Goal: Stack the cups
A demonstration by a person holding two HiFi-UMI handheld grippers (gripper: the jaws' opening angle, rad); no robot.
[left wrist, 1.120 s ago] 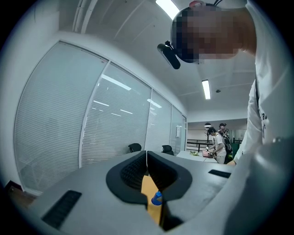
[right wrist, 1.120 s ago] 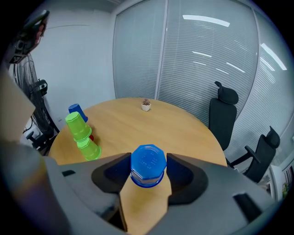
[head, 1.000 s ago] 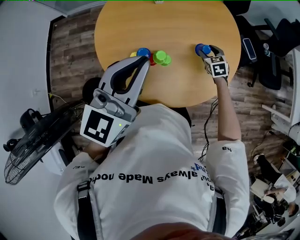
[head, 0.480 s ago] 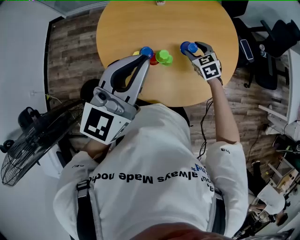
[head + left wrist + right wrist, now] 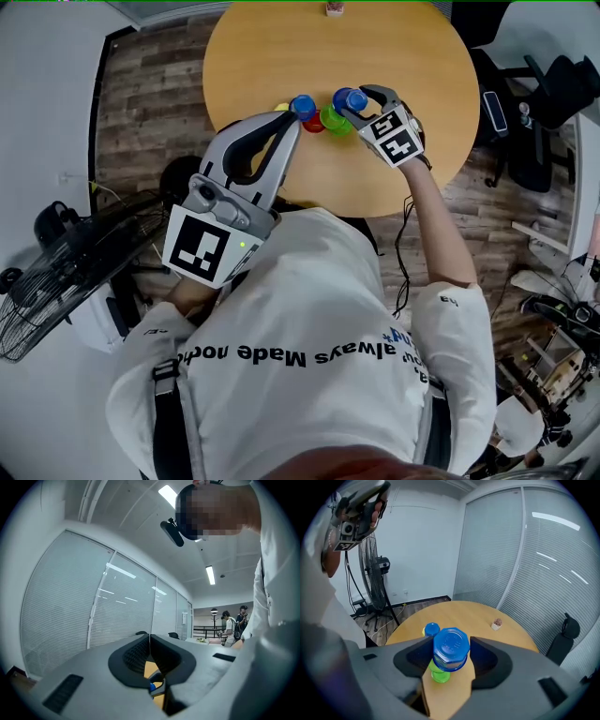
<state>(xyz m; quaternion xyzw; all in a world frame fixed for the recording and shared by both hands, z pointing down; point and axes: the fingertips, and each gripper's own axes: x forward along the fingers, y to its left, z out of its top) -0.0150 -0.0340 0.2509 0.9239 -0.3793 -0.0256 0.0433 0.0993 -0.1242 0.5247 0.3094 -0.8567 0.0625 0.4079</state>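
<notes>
Right gripper view showed the right gripper (image 5: 451,655) clamped on a blue cup (image 5: 451,645), its flat hexagonal end facing the camera. The cup was held over a green cup (image 5: 439,673) that stood on the round wooden table (image 5: 487,613). Farther back stood a second blue cup (image 5: 432,629) with a yellow cup (image 5: 424,631) touching it. A small object (image 5: 497,623) sat well apart near the table's far edge. In the head view a red cup (image 5: 313,124) lay between the second blue cup and the green one. The left gripper (image 5: 149,641) had its jaws together at the tips, pointing toward the second blue cup.
</notes>
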